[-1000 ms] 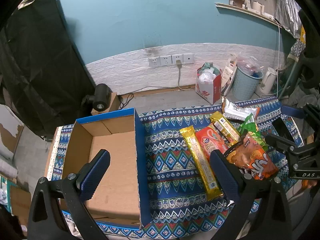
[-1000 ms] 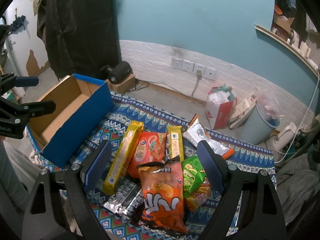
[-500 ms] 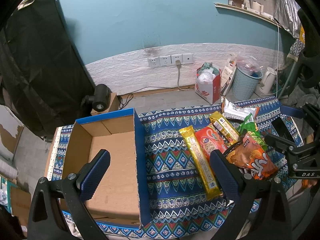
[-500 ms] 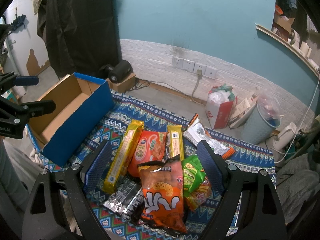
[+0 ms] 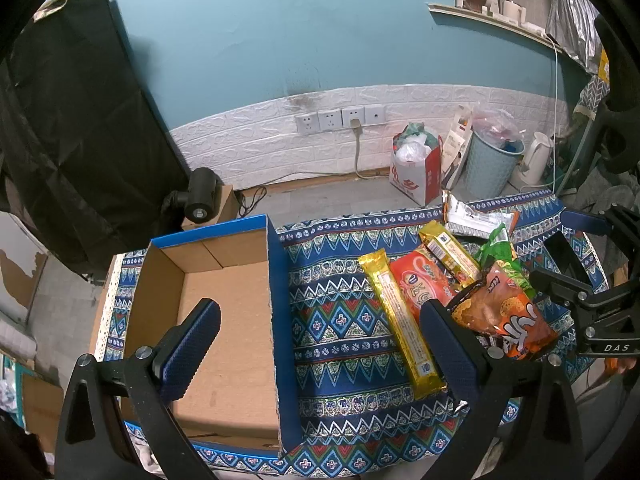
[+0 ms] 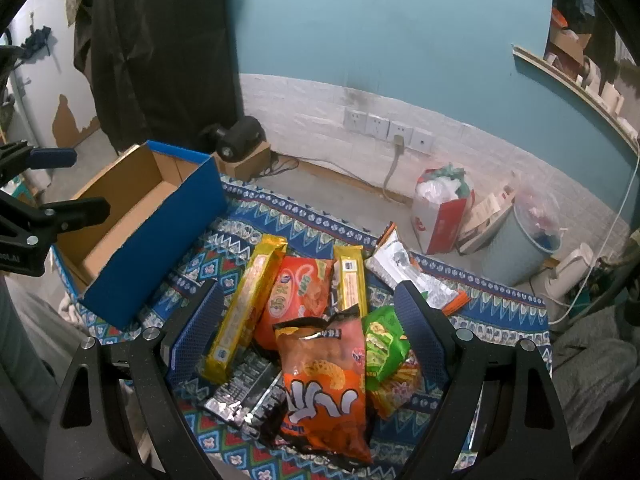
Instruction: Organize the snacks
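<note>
1. State. The left gripper (image 5: 320, 344) hovers with jaws wide and empty, straddling the right wall of the box (image 5: 224, 320). The right gripper (image 6: 308, 328) hovers with jaws wide and empty over the snack pile (image 6: 316, 320). Nothing is held.

2. Location. All snacks lie heaped on the table (image 5: 340, 312) to the right of the box, well apart from its wall. The box interior shows no snacks.

3. Risk: double pick. The orange bag (image 6: 324, 384) lies on top of the silver pack (image 6: 240, 392) and touches the green bag (image 6: 382, 344). Jaws closing this wide could catch two wrappers at once.

4. Risk: slip. The wrappers look glossy and air-filled. A pinch on a puffed middle may squeeze out sideways or crush the contents; a pinch at a sealed edge is the safer judgement.

5. Risk: long bar tilt. The yellow bar (image 6: 248, 304) is long and narrow. Gripped near one end, it would likely droop and strike the box wall on transfer.

6. Risk: box shift. The box appears light and open. A left finger (image 5: 192, 344) dropping onto its wall could push or tip it.

7. Risk: collision. Both grippers work near the same pile; simultaneous reaches could clash.
</note>
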Demonstrator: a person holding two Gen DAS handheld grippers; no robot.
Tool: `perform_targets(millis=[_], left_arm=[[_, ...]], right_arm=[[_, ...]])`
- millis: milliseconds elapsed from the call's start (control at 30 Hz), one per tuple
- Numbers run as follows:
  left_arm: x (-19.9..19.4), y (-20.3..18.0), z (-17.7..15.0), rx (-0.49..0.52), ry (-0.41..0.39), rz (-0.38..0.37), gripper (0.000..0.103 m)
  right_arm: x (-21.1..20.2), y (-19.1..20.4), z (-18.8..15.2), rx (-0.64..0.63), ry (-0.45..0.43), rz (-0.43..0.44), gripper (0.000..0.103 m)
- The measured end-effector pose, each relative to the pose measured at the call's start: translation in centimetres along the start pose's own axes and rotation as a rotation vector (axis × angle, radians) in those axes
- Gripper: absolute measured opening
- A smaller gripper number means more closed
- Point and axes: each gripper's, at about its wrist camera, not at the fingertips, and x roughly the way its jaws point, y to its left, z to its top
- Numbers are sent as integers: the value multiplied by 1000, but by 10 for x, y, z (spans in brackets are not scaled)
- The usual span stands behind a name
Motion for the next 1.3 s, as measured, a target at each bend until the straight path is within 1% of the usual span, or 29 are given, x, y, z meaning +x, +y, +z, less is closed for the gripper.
perform_targets(millis=[267,367,500,600,700,867,1033,1133,1200,1300], left_arm=[[9,-2,-1,14,10,2,101],[20,-5,-4,29,37,-2,101],[40,-11,-12,39,103,-39,101],[55,-16,-19,59,139,-24,101],[65,-23,-26,80,159,-17,101],[84,-40,-36,111,223,-50,101],[101,-56,-45,147,277,-60,101],[112,-61,-48,153,305,-62,101],[119,-63,-49,147,321,-67,101],[129,-63,-49,143,337,-56,101]], right_arm=[[3,1,0,-9,22,0,86],[7,-1,-1,-12,43,-1,86],[17,-9,-7,-6,91,-12,86],[26,-15,-14,2,137,-20,86],[38,-21,-26,7,198,-24,86],[55,-25,-46,11,281,-27,86],[74,-28,-65,19,364,-35,86],[83,-25,-72,14,395,-36,86],[86,-24,-74,20,402,-25,86],[89,-24,-74,27,409,-6,86]])
